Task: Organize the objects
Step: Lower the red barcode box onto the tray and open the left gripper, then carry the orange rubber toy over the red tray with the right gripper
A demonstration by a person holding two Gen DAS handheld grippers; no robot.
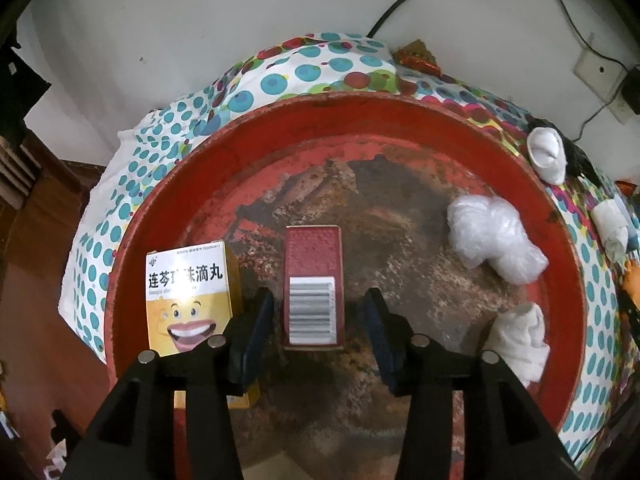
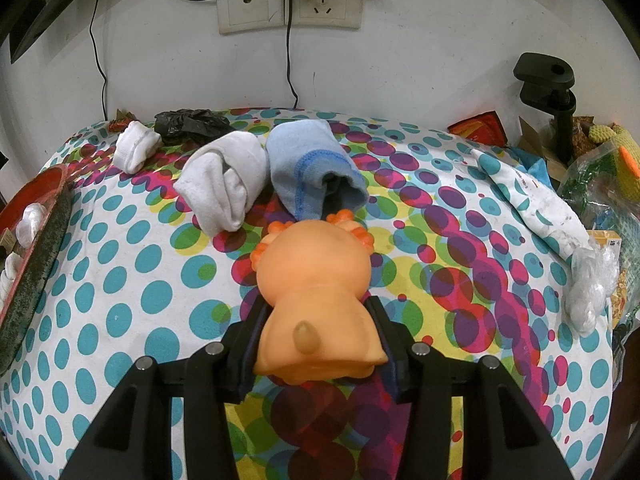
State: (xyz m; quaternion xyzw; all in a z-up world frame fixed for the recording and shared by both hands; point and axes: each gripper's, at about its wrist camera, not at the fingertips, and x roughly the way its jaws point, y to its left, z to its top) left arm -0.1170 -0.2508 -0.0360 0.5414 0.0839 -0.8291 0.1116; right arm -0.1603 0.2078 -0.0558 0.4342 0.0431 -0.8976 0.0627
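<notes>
The left gripper (image 1: 316,320) hangs released above the small red box (image 1: 313,286) lying mid-tray in the round red tray (image 1: 568,280). The right gripper (image 2: 316,320) grasps the orange rubber toy (image 2: 316,300) over the dotted tablecloth (image 2: 120,280). Next, I think, the toy must travel leftward into the tray.
</notes>
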